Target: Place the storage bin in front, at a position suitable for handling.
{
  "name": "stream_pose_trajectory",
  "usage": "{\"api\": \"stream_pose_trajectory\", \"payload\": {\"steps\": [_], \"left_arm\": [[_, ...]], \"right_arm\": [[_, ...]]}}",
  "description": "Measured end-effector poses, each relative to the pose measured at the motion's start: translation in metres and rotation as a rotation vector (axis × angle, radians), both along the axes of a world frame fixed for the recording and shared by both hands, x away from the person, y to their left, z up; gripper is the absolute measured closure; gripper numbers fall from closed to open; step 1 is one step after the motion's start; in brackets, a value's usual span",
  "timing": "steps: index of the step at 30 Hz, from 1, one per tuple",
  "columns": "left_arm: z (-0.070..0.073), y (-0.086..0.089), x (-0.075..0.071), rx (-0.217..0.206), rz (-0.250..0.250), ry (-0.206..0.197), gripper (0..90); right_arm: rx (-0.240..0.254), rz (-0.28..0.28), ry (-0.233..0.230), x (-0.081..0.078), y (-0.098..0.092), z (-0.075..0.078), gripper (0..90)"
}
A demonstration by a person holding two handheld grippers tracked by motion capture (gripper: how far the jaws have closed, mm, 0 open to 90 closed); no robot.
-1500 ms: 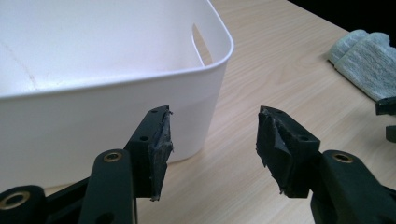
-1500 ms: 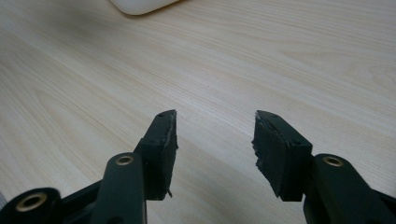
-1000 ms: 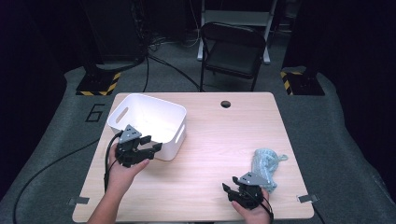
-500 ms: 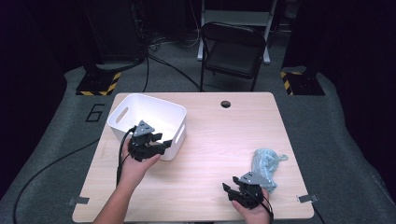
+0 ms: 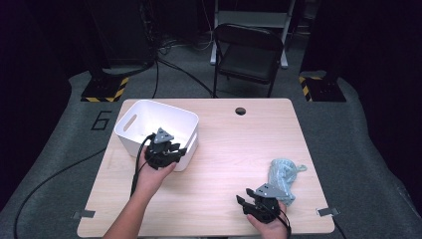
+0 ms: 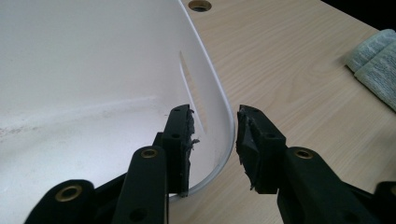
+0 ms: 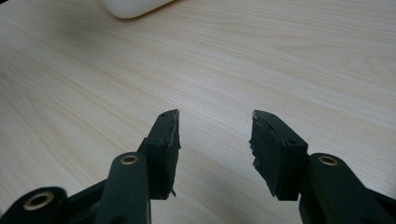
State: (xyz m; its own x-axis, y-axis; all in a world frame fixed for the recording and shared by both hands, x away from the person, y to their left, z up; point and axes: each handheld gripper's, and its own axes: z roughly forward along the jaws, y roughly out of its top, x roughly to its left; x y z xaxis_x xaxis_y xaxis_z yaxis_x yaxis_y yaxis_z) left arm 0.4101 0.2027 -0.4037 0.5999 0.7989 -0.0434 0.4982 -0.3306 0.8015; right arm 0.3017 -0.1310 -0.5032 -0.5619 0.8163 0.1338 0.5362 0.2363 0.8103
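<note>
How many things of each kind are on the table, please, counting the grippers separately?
White bin: 1
Pale blue cloth: 1
Grippers: 2, the left gripper and the right gripper
Total: 4

We see a white plastic bin (image 5: 149, 122) with a plain, unpatterned wall on a pale wooden table (image 5: 234, 149) with fine light-brown grain. The left gripper (image 6: 214, 140) and right gripper (image 7: 215, 140) are black with brass-coloured rivets, each topped by a grey plate. A pale blue-green cloth (image 5: 283, 177) lies rumpled. The chair (image 5: 249, 55) is black; the floor (image 5: 348, 134) is dark grey.
</note>
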Motion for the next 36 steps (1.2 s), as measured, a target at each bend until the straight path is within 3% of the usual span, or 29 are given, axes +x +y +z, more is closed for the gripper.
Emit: {"api": "stream_pose_trajectory", "payload": {"steps": [9,14,16,21,36], "left_arm": [[-0.005,-0.004,0.0,0.027,-0.009,-0.011,75.7],[-0.006,-0.004,-0.003,0.01,-0.043,-0.011,78.5],[-0.006,-0.006,-0.008,0.017,-0.079,-0.022,79.9],[-0.006,-0.012,-0.018,0.036,-0.106,-0.034,81.2],[-0.009,-0.017,-0.041,-0.006,-0.166,-0.027,81.2]], "right_arm": [[0.021,-0.01,0.004,0.001,-0.001,0.0,50.2],[0.037,-0.015,0.005,0.001,-0.002,0.0,50.2],[0.036,-0.017,0.005,0.001,-0.003,0.0,50.2],[0.032,-0.022,0.005,0.001,-0.003,0.0,50.2],[0.042,-0.031,0.019,0.001,-0.004,0.002,50.3]]}}
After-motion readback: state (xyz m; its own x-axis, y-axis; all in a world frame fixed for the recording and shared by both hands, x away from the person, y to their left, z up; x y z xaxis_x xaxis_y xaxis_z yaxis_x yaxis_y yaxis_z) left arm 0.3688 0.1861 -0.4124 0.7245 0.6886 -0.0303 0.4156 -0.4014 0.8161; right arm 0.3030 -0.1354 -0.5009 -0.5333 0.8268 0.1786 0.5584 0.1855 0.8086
